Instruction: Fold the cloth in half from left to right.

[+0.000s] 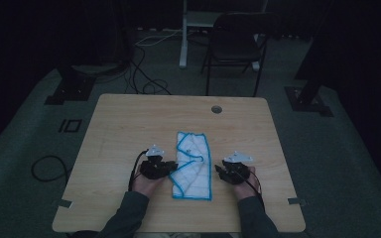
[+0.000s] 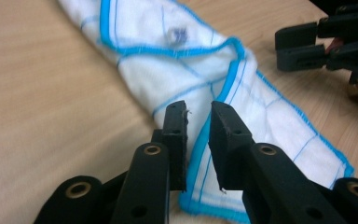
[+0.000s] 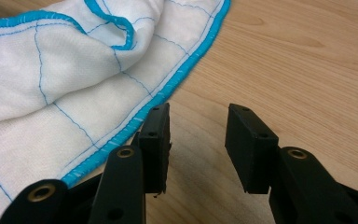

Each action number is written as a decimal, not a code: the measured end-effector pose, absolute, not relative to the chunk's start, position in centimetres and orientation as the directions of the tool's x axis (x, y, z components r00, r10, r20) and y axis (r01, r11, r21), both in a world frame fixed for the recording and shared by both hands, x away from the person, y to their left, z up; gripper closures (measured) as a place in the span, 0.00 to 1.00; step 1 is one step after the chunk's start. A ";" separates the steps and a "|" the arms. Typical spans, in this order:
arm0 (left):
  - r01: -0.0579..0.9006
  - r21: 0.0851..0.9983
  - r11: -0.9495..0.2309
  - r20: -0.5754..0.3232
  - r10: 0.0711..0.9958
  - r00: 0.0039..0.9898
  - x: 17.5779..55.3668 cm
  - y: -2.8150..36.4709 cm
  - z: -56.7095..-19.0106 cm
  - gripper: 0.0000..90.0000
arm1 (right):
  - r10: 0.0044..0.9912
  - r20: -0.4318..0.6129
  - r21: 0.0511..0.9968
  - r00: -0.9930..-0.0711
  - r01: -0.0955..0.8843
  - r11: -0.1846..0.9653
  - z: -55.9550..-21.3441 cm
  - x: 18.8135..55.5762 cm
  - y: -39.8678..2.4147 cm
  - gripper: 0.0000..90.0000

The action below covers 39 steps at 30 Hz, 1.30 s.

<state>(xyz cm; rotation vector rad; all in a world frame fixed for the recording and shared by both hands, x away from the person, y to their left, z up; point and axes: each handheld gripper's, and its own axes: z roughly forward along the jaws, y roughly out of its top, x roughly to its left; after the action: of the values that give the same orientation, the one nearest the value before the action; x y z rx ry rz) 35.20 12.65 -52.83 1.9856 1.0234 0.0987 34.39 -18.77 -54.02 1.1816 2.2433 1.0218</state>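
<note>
White cloth with blue edges [image 1: 193, 166] lies folded on the light wooden surface [image 1: 124, 124], between both tools. Left gripper [image 2: 198, 121] has its jaws spread over the cloth's edge, likely to pinch it. Right gripper [image 3: 198, 123] waits beside it, jaws spread.

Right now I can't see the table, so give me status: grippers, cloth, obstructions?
Left gripper open over cloth edge. Right gripper open beside it, empty. Nothing in the way.

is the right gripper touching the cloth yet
Apart. The right gripper view shows the right gripper open over bare table, the cloth just beside one jaw.
</note>
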 end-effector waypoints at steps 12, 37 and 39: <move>0.656 0.701 -0.280 -0.337 0.680 0.651 34.4 12.7 -53.8 0.81 | 0.827 -0.021 0.759 -0.562 0.530 0.379 -54.0 34.3 -18.7 0.67; 0.555 0.753 -0.354 -0.321 0.538 0.779 31.9 7.2 -51.4 0.99 | 0.829 -0.019 0.763 -0.559 0.528 0.373 -53.9 34.4 -18.8 0.67; 0.548 0.754 -0.364 -0.320 0.525 0.789 31.8 6.7 -51.4 0.99 | 0.829 -0.019 0.763 -0.559 0.528 0.373 -53.9 34.4 -18.8 0.67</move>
<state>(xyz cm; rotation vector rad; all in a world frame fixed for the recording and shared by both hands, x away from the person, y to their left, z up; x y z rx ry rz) 31.75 6.67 -51.38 2.0313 0.7992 -0.0299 34.36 -18.83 -53.93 1.1782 2.2384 1.0235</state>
